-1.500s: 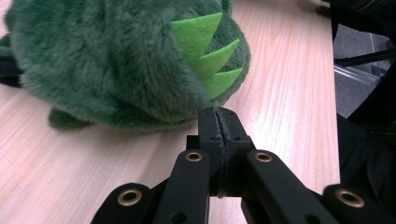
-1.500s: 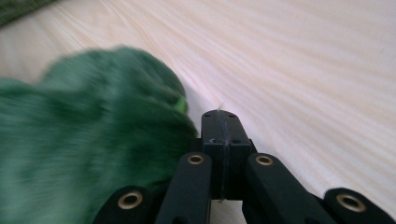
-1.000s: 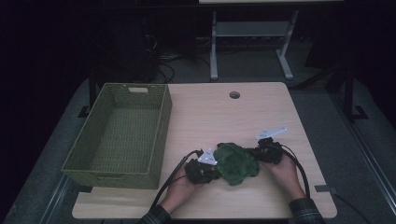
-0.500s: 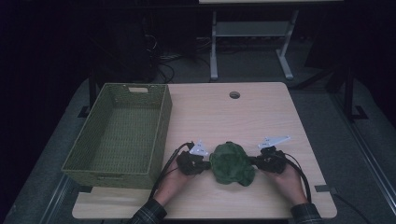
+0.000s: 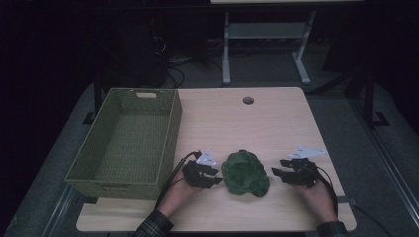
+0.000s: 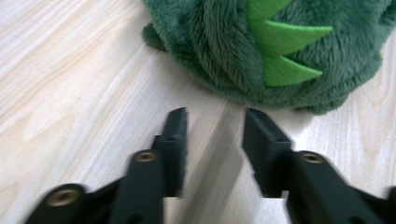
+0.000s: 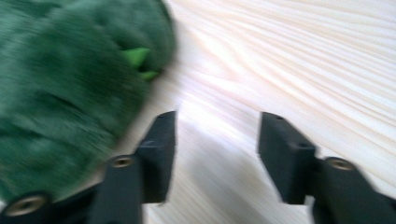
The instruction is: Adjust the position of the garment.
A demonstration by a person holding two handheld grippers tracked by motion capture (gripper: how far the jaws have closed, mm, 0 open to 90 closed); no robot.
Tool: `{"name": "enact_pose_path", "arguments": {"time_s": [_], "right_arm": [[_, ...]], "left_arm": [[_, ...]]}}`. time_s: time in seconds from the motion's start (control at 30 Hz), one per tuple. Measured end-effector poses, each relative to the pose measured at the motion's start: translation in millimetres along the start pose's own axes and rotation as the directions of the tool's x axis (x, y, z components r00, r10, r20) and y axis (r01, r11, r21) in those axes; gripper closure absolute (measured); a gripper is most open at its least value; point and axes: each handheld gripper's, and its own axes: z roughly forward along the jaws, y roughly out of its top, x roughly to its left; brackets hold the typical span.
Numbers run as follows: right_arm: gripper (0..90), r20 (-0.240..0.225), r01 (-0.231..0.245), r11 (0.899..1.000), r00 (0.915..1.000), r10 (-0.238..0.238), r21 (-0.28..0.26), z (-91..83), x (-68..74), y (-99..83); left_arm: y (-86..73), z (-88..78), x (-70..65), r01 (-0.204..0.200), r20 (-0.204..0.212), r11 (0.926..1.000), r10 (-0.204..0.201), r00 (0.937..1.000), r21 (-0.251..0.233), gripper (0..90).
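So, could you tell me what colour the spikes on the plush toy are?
Bright lime green spikes on the darker green plush toy; clearest in the left gripper view.

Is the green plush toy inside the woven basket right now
No, the green plush toy lies on the table between the left gripper and the right gripper, to the right of the woven basket.
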Motion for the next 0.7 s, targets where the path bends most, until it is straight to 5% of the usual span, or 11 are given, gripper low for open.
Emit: {"name": "enact_pose_path", "arguments": {"time_s": [0.13, 0.23, 0.37, 0.7], "right_arm": [[28.8, 0.020, -0.055, 0.998, 0.9983, 0.055, 0.014, -7.3, -14.4, -13.2], [17.9, 0.066, -0.043, 0.998, 0.9970, 0.041, 0.037, -7.8, -20.1, -23.7], [9.8, 0.107, -0.042, 0.999, 0.9934, 0.042, 0.004, -11.0, -28.5, -34.1], [8.3, 0.106, -0.043, 0.999, 0.9935, 0.041, 0.016, -10.5, -30.1, -33.9]], "left_arm": [[0.1, -4.2, -1.8, 0.007, -0.008, 1.0000, -0.007, 0.9999, -0.007, 38.2], [1.7, -6.5, -3.2, -0.007, -0.004, 0.9999, 0.007, 1.0000, -0.009, 32.4], [6.0, -9.1, -5.7, -0.017, -0.009, 0.9997, 0.017, 0.9998, -0.018, 24.9], [21.3, -18.7, -7.9, -0.047, -0.017, 0.9984, 0.046, 0.9988, -0.032, 16.1]]}}
